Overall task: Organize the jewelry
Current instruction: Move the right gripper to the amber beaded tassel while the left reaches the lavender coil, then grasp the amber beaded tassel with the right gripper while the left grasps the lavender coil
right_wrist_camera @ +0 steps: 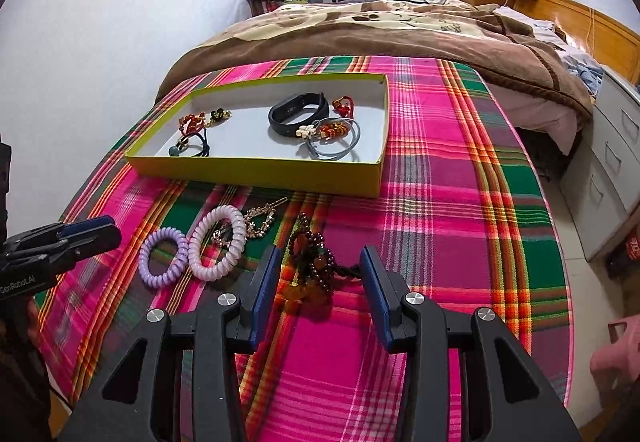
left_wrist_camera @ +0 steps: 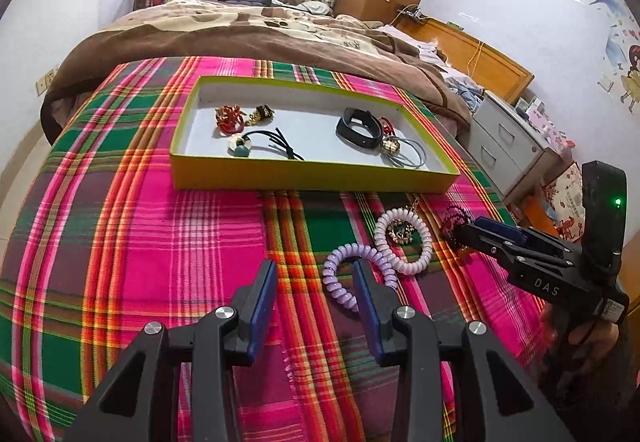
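Observation:
A yellow-green tray (left_wrist_camera: 312, 176) (right_wrist_camera: 256, 172) on the plaid cloth holds a black band (left_wrist_camera: 356, 128) (right_wrist_camera: 298, 112), hair ties and small ornaments. On the cloth in front lie a purple spiral hair tie (left_wrist_camera: 346, 274) (right_wrist_camera: 163, 256), a pale pink spiral tie (left_wrist_camera: 402, 240) (right_wrist_camera: 218, 242), a gold chain piece (left_wrist_camera: 402, 232) (right_wrist_camera: 260, 220) and a dark bead bracelet (right_wrist_camera: 314, 262) (left_wrist_camera: 454, 218). My left gripper (left_wrist_camera: 314, 280) is open, its right finger beside the purple tie. My right gripper (right_wrist_camera: 320, 268) (left_wrist_camera: 470, 230) is open around the bead bracelet.
The plaid-covered table (left_wrist_camera: 160, 242) stands against a bed with a brown blanket (left_wrist_camera: 240, 30). White drawers (right_wrist_camera: 612, 162) stand to the right. A pink stool (right_wrist_camera: 620, 346) is at the lower right.

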The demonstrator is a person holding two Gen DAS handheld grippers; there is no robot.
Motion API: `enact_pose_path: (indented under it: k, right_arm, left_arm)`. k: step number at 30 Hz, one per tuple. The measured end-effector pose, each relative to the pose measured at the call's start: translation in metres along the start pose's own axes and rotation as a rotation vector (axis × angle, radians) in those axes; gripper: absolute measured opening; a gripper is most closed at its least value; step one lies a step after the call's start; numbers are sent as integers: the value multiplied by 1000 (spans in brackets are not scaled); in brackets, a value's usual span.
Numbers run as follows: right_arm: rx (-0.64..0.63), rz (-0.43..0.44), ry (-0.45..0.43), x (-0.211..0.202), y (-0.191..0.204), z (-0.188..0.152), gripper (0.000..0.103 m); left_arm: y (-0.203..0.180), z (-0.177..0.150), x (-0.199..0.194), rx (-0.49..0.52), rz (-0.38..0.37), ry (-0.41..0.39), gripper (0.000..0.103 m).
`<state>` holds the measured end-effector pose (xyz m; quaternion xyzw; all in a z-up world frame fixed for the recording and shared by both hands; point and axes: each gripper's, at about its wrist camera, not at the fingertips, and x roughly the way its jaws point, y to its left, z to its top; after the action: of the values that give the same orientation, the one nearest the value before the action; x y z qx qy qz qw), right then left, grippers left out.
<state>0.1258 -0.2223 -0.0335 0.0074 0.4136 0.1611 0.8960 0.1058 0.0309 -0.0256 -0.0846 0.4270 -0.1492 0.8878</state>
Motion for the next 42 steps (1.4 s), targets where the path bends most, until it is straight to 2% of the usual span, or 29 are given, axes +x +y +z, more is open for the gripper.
enact_pose_path:
  k: [9, 13, 19, 20, 21, 27, 33, 35, 42]
  right_arm:
    - [-23, -14, 35, 11, 3, -1, 42]
    - [-26, -22, 42, 14, 2, -1, 42]
    - [-55, -55, 44, 15, 7, -1, 42]
    - [-57, -58, 44, 15, 8, -1, 40]
    - [-59, -67, 43, 15, 8, -1, 33]
    - [-50, -71, 40, 14, 6, -1, 29]
    - [-45, -75, 34, 13, 5, -1, 24]
    - [-44, -77, 32, 13, 5, -1, 24]
    - [-44, -83, 28, 11, 6, -1, 23]
  left_arm:
    - [-5, -4, 20, -5, -5, 56, 39]
    - [-11, -1, 24, 14, 1, 54, 39]
    - [-24, 0, 30, 74, 87, 59, 39]
    - [-26, 0, 32, 86, 106, 61, 39]
    - [-29, 0, 33, 98, 122, 63, 39]
    - [-35, -2, 35, 138, 167, 57, 39]
    - [-30, 0, 34, 137, 190, 54, 22]
    - [-26, 1, 33, 130, 196, 52, 13]
    - [-20, 1, 30, 104, 170, 42, 10]
